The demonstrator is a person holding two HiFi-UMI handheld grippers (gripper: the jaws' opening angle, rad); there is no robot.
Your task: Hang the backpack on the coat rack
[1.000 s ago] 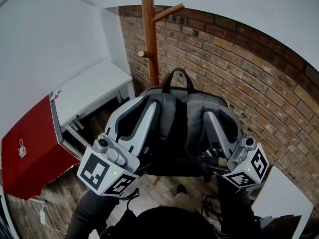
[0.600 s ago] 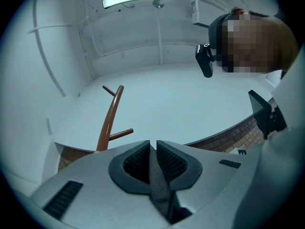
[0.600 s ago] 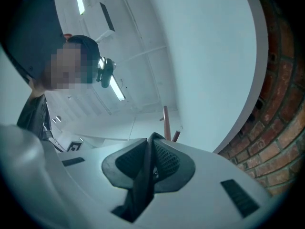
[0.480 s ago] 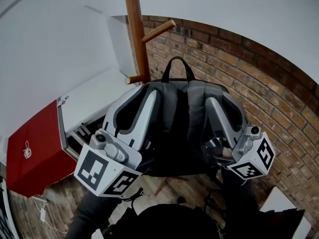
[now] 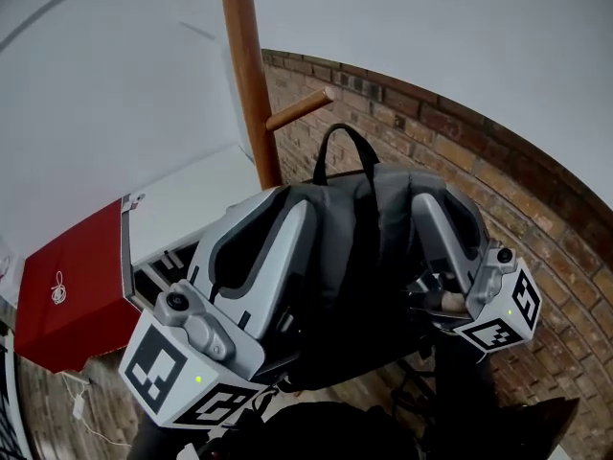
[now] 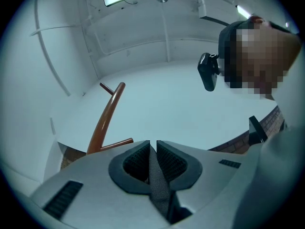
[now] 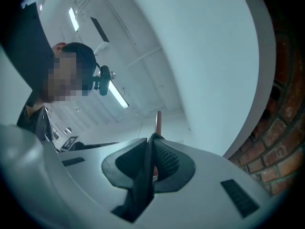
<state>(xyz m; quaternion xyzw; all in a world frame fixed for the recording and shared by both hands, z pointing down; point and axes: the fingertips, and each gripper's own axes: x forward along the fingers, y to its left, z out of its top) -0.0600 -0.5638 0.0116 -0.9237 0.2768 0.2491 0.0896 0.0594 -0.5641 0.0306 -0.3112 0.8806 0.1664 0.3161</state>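
Observation:
I hold a dark grey backpack [image 5: 359, 257] up in front of a wooden coat rack [image 5: 244, 75]; its black top loop [image 5: 347, 147] stands just right of a rack peg [image 5: 299, 109]. My left gripper [image 5: 287, 204] is shut on a woven backpack strap [image 6: 157, 185], pinched between its pads. My right gripper [image 5: 431, 204] is shut on another dark strap [image 7: 143, 185]. The rack's pole [image 6: 107, 116] and a peg show in the left gripper view; only the pole's tip [image 7: 158, 120] shows beyond the jaws in the right gripper view.
A brick wall [image 5: 536, 218] curves behind and to the right of the rack. A red cabinet door [image 5: 72, 290] and a white table [image 5: 187, 185] stand at the left. White wall fills the upper part of the head view.
Both grippers have lifted the backpack higher and nearer the rack. The top loop now stands close to the upper peg, and the lower peg is hidden behind the bag.

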